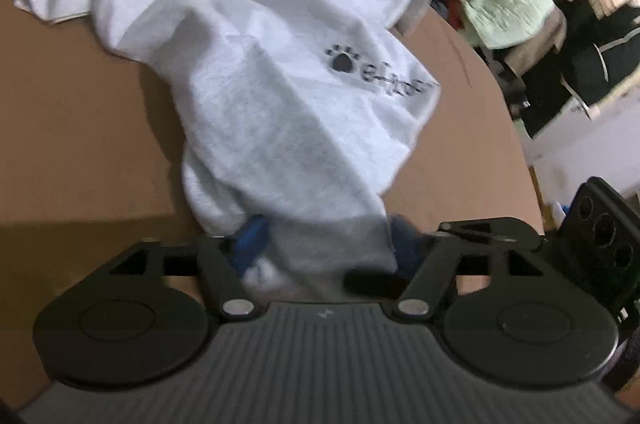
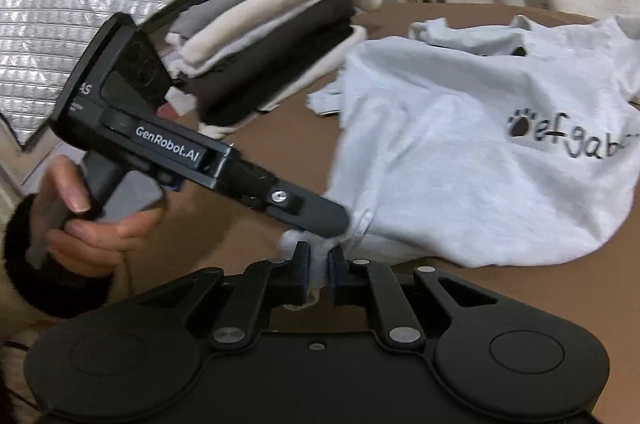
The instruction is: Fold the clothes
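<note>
Grey t-shirt (image 1: 248,72) lay crumpled on brown surface (image 1: 80,128), fold barely begun; right gripper (image 2: 318,262) fingers pinched its edge, left gripper (image 1: 320,244) fingers spread around cloth; folded stack (image 2: 264,40) already done

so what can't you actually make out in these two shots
- Left wrist view: the printed word on the white t-shirt is motion-blurred.
- Right wrist view: the same print runs off the right edge.
- Left wrist view: whether the left tool touches the hem between its fingers; blur.
- Right wrist view: the folded clothes stack is partly hidden by the left tool.
</note>
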A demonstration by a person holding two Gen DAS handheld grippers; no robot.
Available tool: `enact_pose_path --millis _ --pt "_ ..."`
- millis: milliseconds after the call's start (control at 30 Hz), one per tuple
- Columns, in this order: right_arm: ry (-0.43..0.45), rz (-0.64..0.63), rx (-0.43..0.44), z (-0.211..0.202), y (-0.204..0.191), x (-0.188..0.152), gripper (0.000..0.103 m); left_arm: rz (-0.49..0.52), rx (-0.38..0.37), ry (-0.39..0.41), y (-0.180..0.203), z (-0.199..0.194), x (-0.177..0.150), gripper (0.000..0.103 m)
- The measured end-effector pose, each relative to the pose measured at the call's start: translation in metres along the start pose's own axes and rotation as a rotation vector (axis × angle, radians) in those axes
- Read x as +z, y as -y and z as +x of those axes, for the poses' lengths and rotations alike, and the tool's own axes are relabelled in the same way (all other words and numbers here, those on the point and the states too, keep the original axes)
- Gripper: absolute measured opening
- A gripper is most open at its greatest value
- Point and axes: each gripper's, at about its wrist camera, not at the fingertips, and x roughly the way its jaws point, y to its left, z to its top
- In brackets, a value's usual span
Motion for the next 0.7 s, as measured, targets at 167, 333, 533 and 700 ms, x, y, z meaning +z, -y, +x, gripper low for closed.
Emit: enact_pose_path --millis 167,333,533,700 --pt "0.010 -0.063 0.069 0.003 -0.025 0.007 0.009 -0.044 0.052 -0.025 -0.012 0.005 -0.001 0.047" --pt "0.002 -0.077 0.016 0.011 -0.032 0.013 0.014 -0.048 0.165 0.213 -0.021 -0.041 0.008 0.004" --pt "-0.090 -0.224 -0.407 0.029 -0.026 -0.010 0.072 -0.169 0.034 0.478 -0.061 -0.118 0.012 0.004" --pt "-0.127 -0.189 -0.451 0.038 -0.019 -0.019 0.073 -0.234 -0.017 0.516 -0.085 -0.121 0.014 0.004"
